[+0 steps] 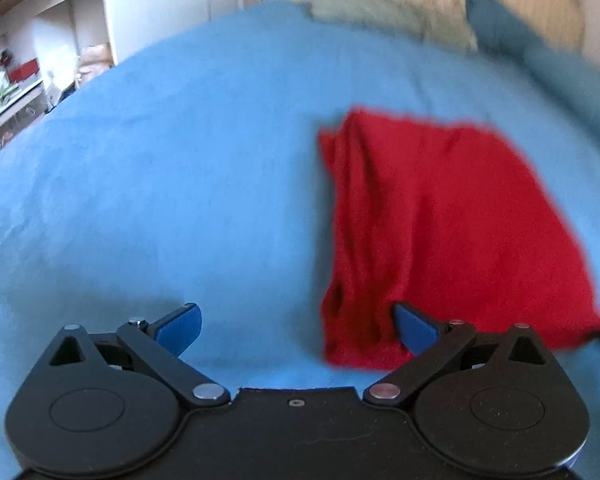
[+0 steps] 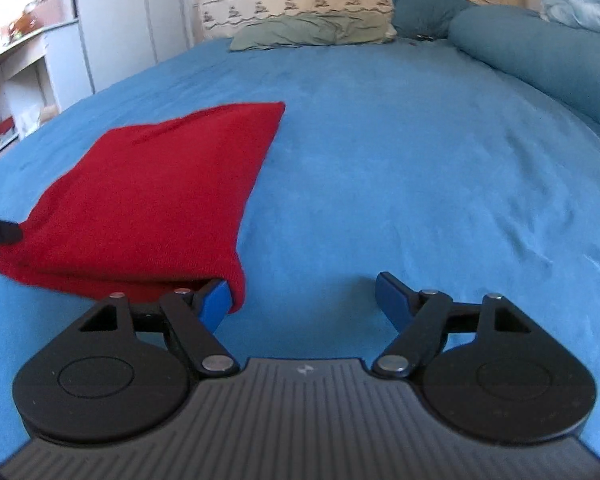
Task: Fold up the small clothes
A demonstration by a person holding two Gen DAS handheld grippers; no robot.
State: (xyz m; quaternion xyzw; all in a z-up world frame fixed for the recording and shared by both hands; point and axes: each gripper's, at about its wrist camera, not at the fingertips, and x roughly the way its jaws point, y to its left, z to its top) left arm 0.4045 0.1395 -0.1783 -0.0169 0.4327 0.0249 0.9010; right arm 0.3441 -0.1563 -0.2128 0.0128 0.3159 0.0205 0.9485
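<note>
A small red garment [image 1: 440,220] lies folded on the blue bedsheet [image 1: 160,180]. My left gripper [image 1: 296,330] is open, and its right blue pad [image 1: 416,330] touches the garment's near left edge. In the right wrist view the garment [image 2: 148,196] lies at the left. My right gripper [image 2: 300,300] is open, and its left blue pad [image 2: 216,300] sits at the garment's near right corner, under its edge. The left gripper's tip [image 2: 0,232] shows at the garment's far left corner.
The blue sheet [image 2: 420,160] covers the bed. A green pillow [image 2: 312,32] and teal pillows [image 2: 532,48] lie at the headboard. White shelves [image 1: 40,60] stand to the left of the bed, with a white cabinet [image 2: 116,28] beside them.
</note>
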